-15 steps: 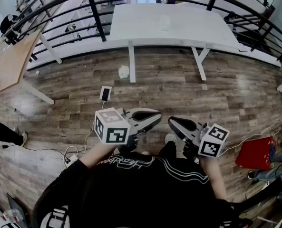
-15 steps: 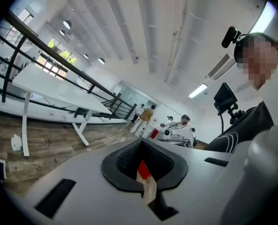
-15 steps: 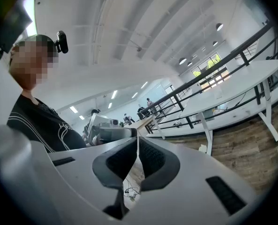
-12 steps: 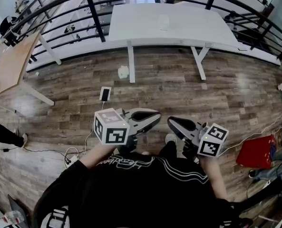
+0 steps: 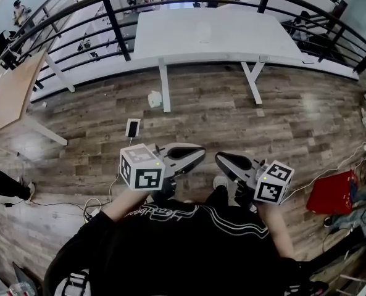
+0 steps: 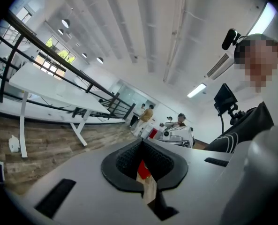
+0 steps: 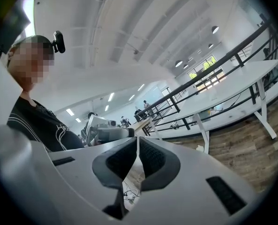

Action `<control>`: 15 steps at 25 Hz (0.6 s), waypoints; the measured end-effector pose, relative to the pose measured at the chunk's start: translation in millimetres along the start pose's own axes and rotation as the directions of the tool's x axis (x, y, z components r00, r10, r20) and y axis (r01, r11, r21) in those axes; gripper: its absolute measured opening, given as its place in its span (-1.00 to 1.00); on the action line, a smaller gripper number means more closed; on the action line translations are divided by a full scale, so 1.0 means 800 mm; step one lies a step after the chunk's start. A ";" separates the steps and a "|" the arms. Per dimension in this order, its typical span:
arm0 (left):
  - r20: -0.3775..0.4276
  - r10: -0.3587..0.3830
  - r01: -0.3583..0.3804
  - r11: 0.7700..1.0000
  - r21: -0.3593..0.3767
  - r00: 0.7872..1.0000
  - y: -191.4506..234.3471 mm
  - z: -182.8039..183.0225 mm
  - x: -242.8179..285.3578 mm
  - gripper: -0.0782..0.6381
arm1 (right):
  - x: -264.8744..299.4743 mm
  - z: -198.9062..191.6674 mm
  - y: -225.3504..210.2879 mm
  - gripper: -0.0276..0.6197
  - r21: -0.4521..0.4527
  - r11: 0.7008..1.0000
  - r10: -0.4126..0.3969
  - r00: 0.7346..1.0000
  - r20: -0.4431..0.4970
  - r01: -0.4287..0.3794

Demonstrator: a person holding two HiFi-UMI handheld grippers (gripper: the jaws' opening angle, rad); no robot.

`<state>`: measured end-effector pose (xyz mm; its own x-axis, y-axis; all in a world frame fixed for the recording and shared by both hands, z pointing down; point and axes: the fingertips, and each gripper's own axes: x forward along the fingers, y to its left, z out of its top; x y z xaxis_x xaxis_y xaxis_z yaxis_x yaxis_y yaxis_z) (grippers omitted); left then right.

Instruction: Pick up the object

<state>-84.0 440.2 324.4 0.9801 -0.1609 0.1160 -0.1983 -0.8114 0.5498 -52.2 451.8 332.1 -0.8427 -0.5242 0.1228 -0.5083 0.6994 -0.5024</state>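
A small pale object (image 5: 202, 31) stands on the white table (image 5: 244, 42) across the wooden floor; it is too faint to make out further. I hold both grippers close to my body, level, pointing toward each other, far short of the table. The left gripper (image 5: 201, 153) is shut, and its pads (image 6: 129, 156) meet with nothing between them. The right gripper (image 5: 220, 159) is likewise shut and empty, its pads (image 7: 150, 156) pressed together. In the left gripper view the left gripper (image 6: 141, 144) points across the room; in the right gripper view the right gripper (image 7: 137, 142) points along the railing.
A black railing (image 5: 115, 23) runs behind the white table. A wooden table (image 5: 10, 91) stands at the left. On the floor lie a phone (image 5: 133, 127), a small white item (image 5: 154, 98), cables (image 5: 93, 205) and a red bag (image 5: 332, 193). People stand in the distance.
The head view has drifted slightly; both grippers keep their places and stay shut.
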 end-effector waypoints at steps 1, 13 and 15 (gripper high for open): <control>0.004 -0.002 0.002 1.000 0.004 1.000 0.000 0.003 -0.001 -0.76 | 0.000 0.003 0.000 -0.84 0.003 1.000 -0.004 1.000 0.008 0.004; 0.039 -0.004 0.003 1.000 0.010 0.999 0.005 0.019 -0.023 -0.76 | 0.015 0.011 0.010 -0.84 0.007 1.000 0.005 1.000 0.014 -0.005; 0.041 -0.002 0.001 1.000 0.011 0.999 0.009 0.021 -0.025 -0.76 | 0.020 0.012 0.008 -0.84 0.011 1.000 0.008 1.000 0.009 -0.008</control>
<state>-105.0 428.0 312.3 0.9799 -0.1821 0.0812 -0.1968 -0.8178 0.5408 -66.9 443.5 322.9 -0.8452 -0.5229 0.1106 -0.4992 0.6984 -0.5128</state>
